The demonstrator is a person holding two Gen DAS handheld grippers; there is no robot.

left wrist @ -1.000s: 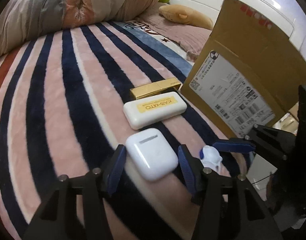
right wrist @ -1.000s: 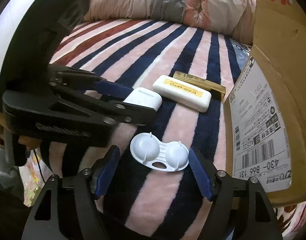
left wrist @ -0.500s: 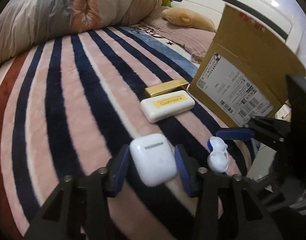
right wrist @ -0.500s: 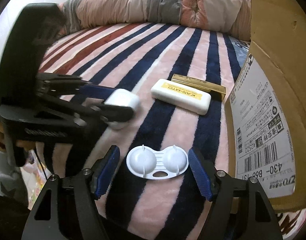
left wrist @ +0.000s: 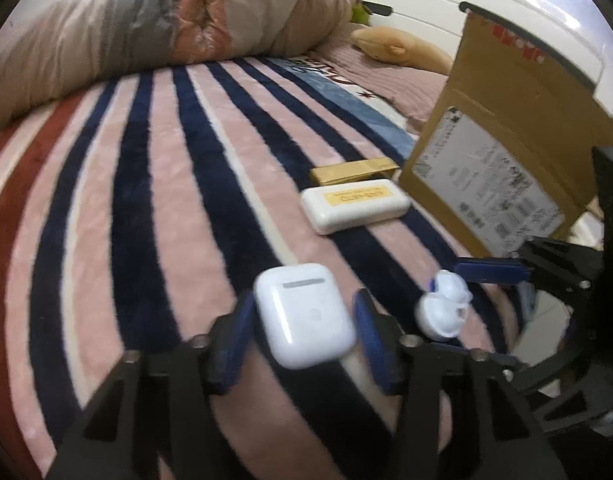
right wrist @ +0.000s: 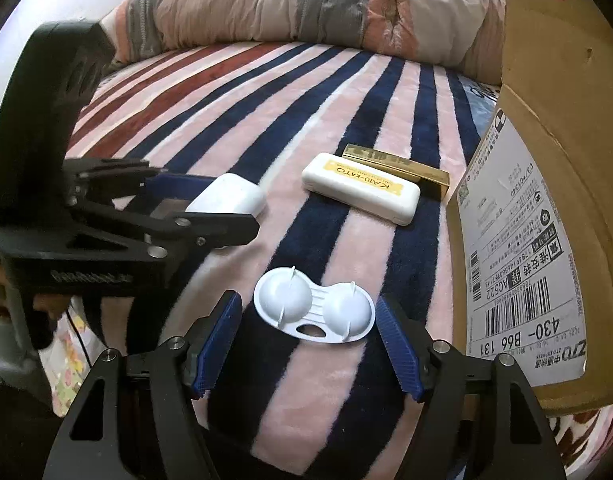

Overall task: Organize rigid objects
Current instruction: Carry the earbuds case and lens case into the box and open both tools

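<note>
Surface: you work on a bed under a striped blanket (right wrist: 306,128), pink with navy and red bands; a rolled duvet (right wrist: 306,4) lies along its far side.
Left edge: the blanket drops away beside your left gripper (left wrist: 304,320), seen in the right wrist view.
Left jaws: they sit close on either side of the white earbud case (left wrist: 304,312), rounded end toward you; you cannot tell for sure whether they clamp it.
Right jaws: your right gripper (right wrist: 306,336) stands open around the white lens case (right wrist: 314,310), apart from it on both sides, long axis across the gap.
Open room: wide bare stripes run ahead and left.
Farther right: a white KATO box (right wrist: 360,188) touches a gold box (right wrist: 398,166), both lying slantwise beside the upright cardboard box (right wrist: 546,184).
</note>
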